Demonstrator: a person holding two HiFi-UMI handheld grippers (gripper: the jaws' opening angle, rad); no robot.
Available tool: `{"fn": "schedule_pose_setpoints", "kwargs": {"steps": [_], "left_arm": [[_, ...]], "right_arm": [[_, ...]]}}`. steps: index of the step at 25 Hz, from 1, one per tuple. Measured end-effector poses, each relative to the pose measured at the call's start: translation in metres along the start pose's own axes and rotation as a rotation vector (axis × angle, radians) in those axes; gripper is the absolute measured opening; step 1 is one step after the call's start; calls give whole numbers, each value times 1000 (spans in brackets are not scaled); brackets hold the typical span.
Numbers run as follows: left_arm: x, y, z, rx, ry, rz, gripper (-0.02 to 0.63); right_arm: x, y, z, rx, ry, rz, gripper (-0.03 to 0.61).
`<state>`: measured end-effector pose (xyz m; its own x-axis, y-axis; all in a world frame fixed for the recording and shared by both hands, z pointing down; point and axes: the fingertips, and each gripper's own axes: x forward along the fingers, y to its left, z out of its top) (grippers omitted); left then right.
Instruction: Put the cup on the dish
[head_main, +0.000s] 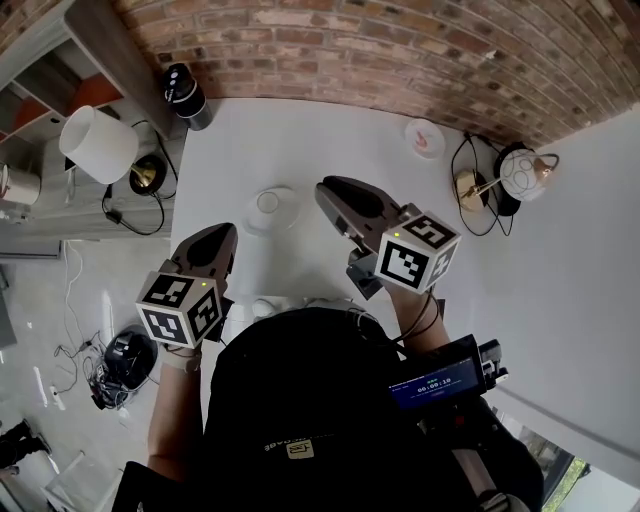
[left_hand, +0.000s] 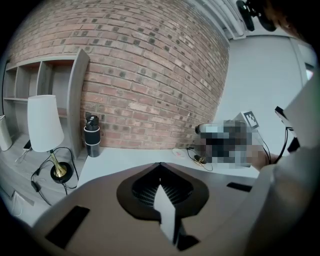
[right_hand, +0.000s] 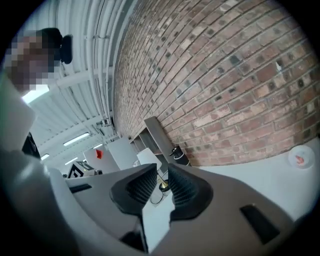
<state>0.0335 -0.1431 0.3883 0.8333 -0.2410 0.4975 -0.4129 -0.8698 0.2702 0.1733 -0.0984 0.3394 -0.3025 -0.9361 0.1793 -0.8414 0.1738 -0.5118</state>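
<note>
With my left gripper (left_hand: 160, 166) pressed shut and my right gripper (right_hand: 161, 175) barely parted, both empty, I'd spread one wide before straddling the likely cup (head_main: 265, 306) at lower centre, below the dish (head_main: 287, 216).

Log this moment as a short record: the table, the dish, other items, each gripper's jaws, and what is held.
table: white, against a brick wall
dish: white, round, on the table ahead of and between the two grippers
other items: small plate, black bottle, round lamp at the far side
left gripper: jaws together, nothing between them
right gripper: jaws slightly apart, nothing between them
held: nothing in either gripper
</note>
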Motion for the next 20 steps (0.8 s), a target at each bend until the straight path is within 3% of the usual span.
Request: {"fn": "schedule_pose_setpoints", "kwargs": {"steps": [5, 11, 20], "left_arm": [[2, -9, 0, -3, 0, -17, 6], [1, -10, -3, -8, 5, -9, 6], [-6, -2, -7, -20, 7, 20, 6]], "right_arm": [[-9, -1, 5, 91, -63, 26, 74], [-11, -3, 5, 103, -79, 21, 35], [-5, -3, 0, 152, -80, 36, 34]]}}
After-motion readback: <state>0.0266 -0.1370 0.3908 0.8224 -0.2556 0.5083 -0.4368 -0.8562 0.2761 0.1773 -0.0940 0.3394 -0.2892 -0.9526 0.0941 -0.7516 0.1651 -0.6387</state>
